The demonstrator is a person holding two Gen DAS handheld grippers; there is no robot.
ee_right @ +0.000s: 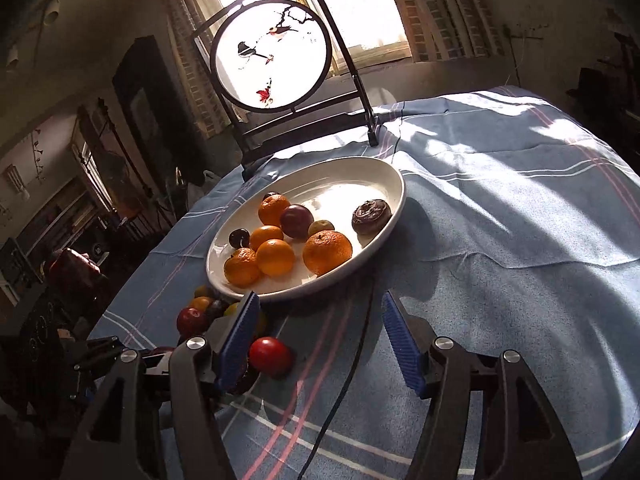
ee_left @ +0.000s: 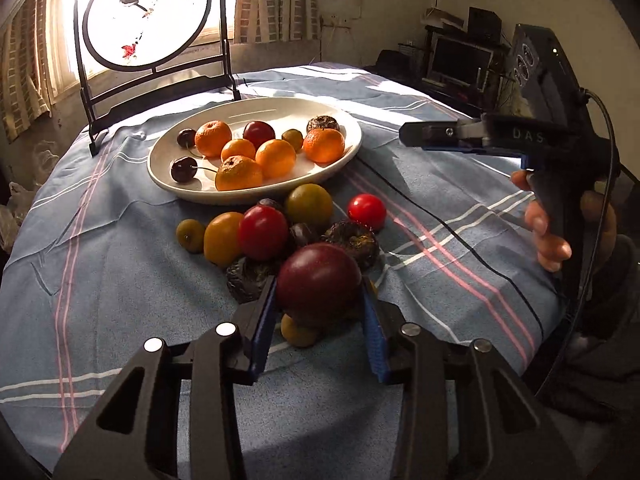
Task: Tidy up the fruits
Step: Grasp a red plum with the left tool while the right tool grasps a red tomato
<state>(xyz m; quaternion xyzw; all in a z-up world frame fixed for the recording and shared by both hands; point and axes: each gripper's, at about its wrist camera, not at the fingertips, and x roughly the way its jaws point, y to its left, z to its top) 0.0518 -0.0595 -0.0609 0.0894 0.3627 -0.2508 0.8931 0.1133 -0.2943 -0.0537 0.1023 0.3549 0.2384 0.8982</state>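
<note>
Two claws face the white plate [ee_left: 168,184]: the left claw [ee_left: 320,300] grasps a dark red plum [ee_left: 318,278] in the near pile (plate lies straight beyond, far side), while the right claw [ee_right: 320,344] hangs released, empty, beside a red tomato [ee_right: 270,356].

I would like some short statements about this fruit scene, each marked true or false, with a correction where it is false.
1. The left gripper has a dark red plum between its fingers. True.
2. The right gripper holds an orange. False: nothing is between its open fingers, only the tablecloth beyond.
3. The white plate is empty. False: it holds oranges, cherries and other fruit.
4. A pile of fruit lies on the tablecloth beside the plate. True.
5. A round screen with a bird picture stands behind the plate. True.
6. The tablecloth is plain green. False: it is blue with white and pink stripes.
</note>
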